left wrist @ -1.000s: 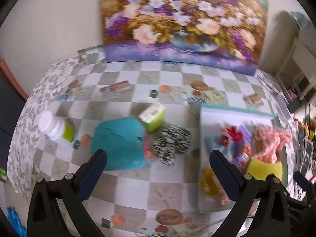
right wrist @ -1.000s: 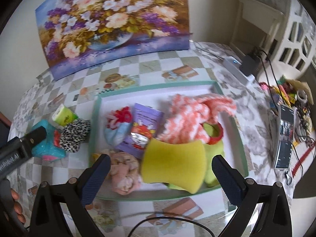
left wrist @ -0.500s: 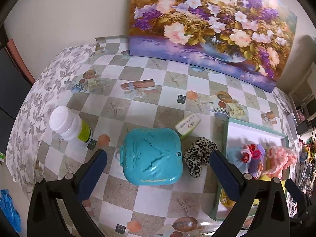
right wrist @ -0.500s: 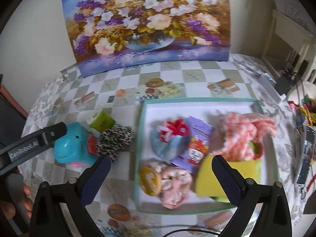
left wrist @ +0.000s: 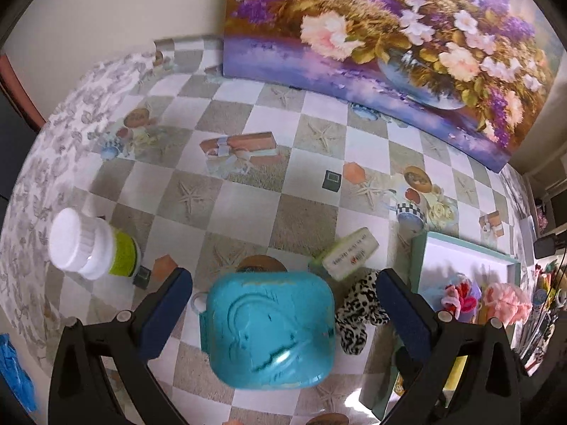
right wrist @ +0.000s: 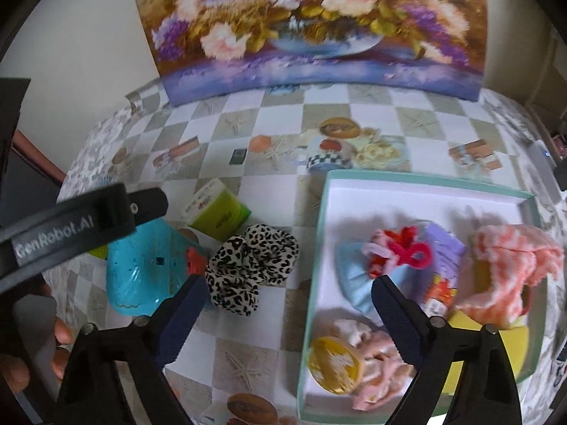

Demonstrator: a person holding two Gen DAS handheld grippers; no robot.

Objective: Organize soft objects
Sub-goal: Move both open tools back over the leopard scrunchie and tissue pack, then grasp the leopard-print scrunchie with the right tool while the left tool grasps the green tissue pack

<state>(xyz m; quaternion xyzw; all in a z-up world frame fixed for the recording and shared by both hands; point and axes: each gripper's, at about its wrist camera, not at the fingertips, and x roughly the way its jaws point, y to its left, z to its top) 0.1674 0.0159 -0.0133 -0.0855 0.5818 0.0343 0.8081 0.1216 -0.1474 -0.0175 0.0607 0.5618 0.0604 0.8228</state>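
Both grippers over the table, holding nothing
Left gripper (left wrist: pixel 283 301) jaws apart astride the case (left wrist: pixel 269 329); right gripper (right wrist: pixel 288 304) jaws, just narrowing, apart near the scrunchie (right wrist: pixel 251 265)

Both our wrist cams look steeply down at the checkered tablecloth (left wrist: pixel 248 209) from close up, facing the flower painting (right wrist: pixel 312 24). Left one sits over the teal case (left wrist: pixel 269 329), right one further right by the tray (right wrist: pixel 418 191). Both catch the leopard scrunchie (right wrist: pixel 251 265).
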